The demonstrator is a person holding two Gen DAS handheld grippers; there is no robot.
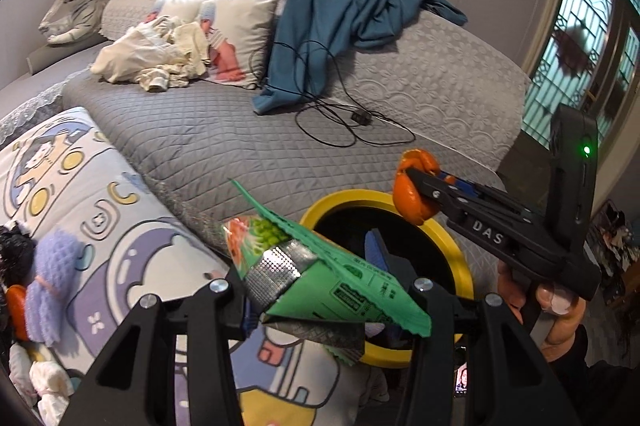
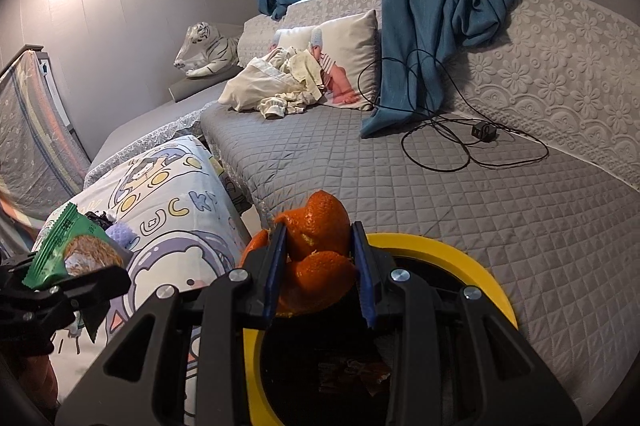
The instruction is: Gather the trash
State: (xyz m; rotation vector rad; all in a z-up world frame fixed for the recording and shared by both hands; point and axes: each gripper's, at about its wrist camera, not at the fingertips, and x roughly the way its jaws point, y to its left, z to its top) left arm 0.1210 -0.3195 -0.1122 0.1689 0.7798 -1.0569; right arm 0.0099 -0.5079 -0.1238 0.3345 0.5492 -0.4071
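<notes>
Looking down into the yellow-rimmed bin, you see little: its inside is dark, your right gripper's frame covers much of the opening, and only some crumpled reddish wrapping shows at the bottom, too dim to name. In the left wrist view the bin is half hidden behind the wrapper and the gripper arms. At that view's left edge a purple knitted thing and some black and white bits are cut off and blurred.

Your left gripper is closed on a green snack wrapper, pinched near its silver-lined torn end, and holds it beside the bin's rim above the cartoon-print cushion. From the right wrist view the same wrapper sticks up from that gripper's fingers.

Your right gripper is clamped on a piece of orange peel, its blue pads pressing both sides, just over the bin's near rim. The peel bulges out past the fingertips.
</notes>
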